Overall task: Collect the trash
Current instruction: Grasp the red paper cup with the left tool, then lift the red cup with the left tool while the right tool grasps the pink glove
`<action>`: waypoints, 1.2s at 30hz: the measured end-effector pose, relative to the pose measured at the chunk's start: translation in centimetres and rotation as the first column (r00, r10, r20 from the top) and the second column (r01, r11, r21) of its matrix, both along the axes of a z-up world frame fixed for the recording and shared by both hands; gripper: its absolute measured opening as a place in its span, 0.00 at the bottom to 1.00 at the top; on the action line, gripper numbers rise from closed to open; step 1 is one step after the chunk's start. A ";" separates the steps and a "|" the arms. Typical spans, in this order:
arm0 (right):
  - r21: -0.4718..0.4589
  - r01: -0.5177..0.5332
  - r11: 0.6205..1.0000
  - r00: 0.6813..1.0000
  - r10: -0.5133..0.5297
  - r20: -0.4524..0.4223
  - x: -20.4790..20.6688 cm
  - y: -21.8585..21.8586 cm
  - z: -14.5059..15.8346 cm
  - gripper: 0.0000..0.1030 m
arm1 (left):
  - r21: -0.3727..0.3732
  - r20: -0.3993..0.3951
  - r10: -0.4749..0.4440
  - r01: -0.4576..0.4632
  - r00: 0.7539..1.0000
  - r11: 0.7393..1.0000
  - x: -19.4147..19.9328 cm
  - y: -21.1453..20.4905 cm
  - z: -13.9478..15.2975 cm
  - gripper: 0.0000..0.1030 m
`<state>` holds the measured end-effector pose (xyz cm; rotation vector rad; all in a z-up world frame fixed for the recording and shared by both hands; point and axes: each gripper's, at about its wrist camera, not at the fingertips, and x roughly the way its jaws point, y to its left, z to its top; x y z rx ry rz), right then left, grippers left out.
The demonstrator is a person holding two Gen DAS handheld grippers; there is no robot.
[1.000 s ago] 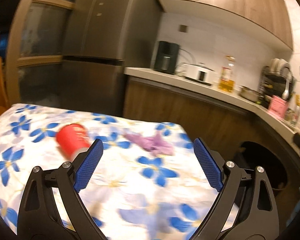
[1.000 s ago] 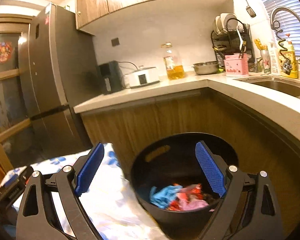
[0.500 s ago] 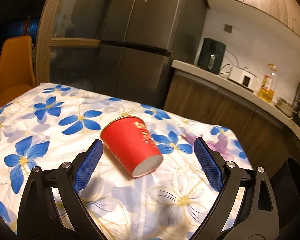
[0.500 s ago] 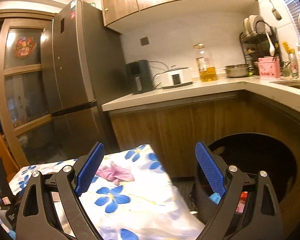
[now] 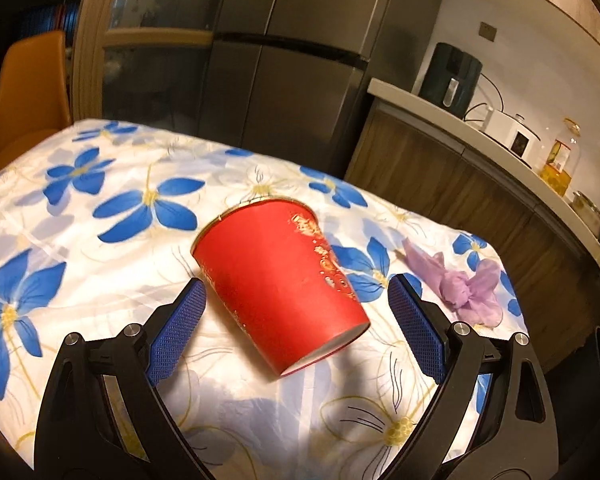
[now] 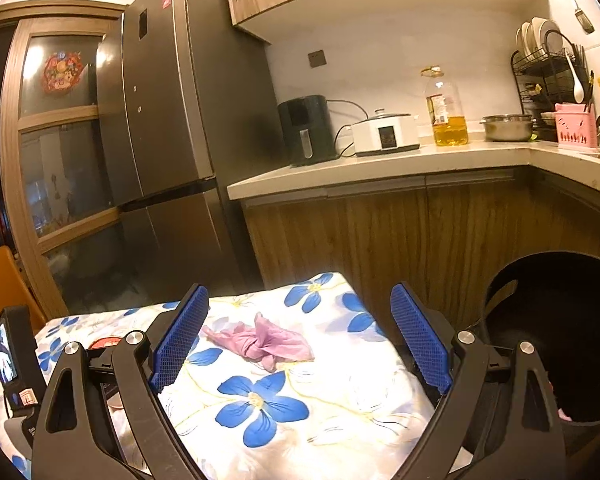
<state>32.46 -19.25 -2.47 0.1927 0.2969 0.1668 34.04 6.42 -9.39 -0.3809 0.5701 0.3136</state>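
A red paper cup (image 5: 280, 280) lies on its side on the flowered tablecloth (image 5: 100, 240). My left gripper (image 5: 296, 328) is open and the cup's base end lies between its blue pads, untouched. A crumpled purple wrapper (image 5: 468, 284) lies at the table's right end; it also shows in the right wrist view (image 6: 260, 342). My right gripper (image 6: 300, 340) is open and empty, hovering just before the wrapper. The black trash bin (image 6: 560, 340) stands on the floor to the right of the table. A bit of the cup (image 6: 106, 342) shows behind the left finger.
A grey fridge (image 6: 172, 120) and a wooden counter (image 6: 380, 168) with an air fryer, cooker and oil bottle stand behind the table. An orange chair (image 5: 28, 88) is at the far left. The left gripper's body (image 6: 12, 360) shows at the lower left of the right wrist view.
My left gripper has moved in on the red cup, which now lies between its pads. My right gripper has swung left from over the bin to face the purple wrapper.
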 end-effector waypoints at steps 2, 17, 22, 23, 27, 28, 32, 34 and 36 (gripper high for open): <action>-0.005 -0.005 1.000 1.000 0.005 -0.005 0.3 0.3 -0.3 0.87 | -0.016 -0.019 -0.002 0.002 1.000 1.000 0.4 0.2 -0.4 0.83; -0.042 -0.033 0.999 0.998 0.030 -0.056 2.3 1.9 -2.0 0.86 | -0.120 -0.014 -0.041 0.039 0.999 0.992 0.6 1.5 -1.8 0.58; -0.048 -0.036 0.998 0.995 0.032 -0.095 3.6 2.3 -2.9 0.82 | -0.129 0.018 -0.045 0.047 0.999 0.990 0.0 1.6 -1.6 0.58; -0.046 -0.039 0.998 0.994 0.034 -0.103 4.0 2.4 -3.1 0.82 | -0.129 0.027 -0.046 0.050 0.999 0.990 -0.2 1.7 -1.5 0.58; -0.052 -0.044 0.998 0.992 0.037 -0.119 5.4 3.1 -3.5 0.79 | -0.118 0.077 -0.058 0.067 0.995 0.991 -1.4 1.6 -0.9 0.58; -0.057 -0.048 0.997 0.992 0.040 -0.123 6.0 3.4 -3.6 0.79 | -0.113 0.088 -0.061 0.071 0.994 0.991 -1.7 1.5 -0.8 0.58; -0.079 -0.061 0.995 0.985 0.047 -0.167 8.2 4.8 -4.5 0.71 | -0.086 0.132 -0.074 0.086 0.988 0.993 -2.8 1.2 -0.1 0.58; -0.086 -0.072 0.994 0.981 0.055 -0.188 9.0 5.3 -4.9 0.67 | -0.079 0.147 -0.079 0.091 0.986 0.993 -3.1 1.1 0.2 0.58; -0.083 -0.079 0.993 0.978 0.061 -0.201 9.8 5.6 -5.2 0.66 | -0.075 0.160 -0.080 0.093 0.984 0.993 -3.3 1.1 0.3 0.58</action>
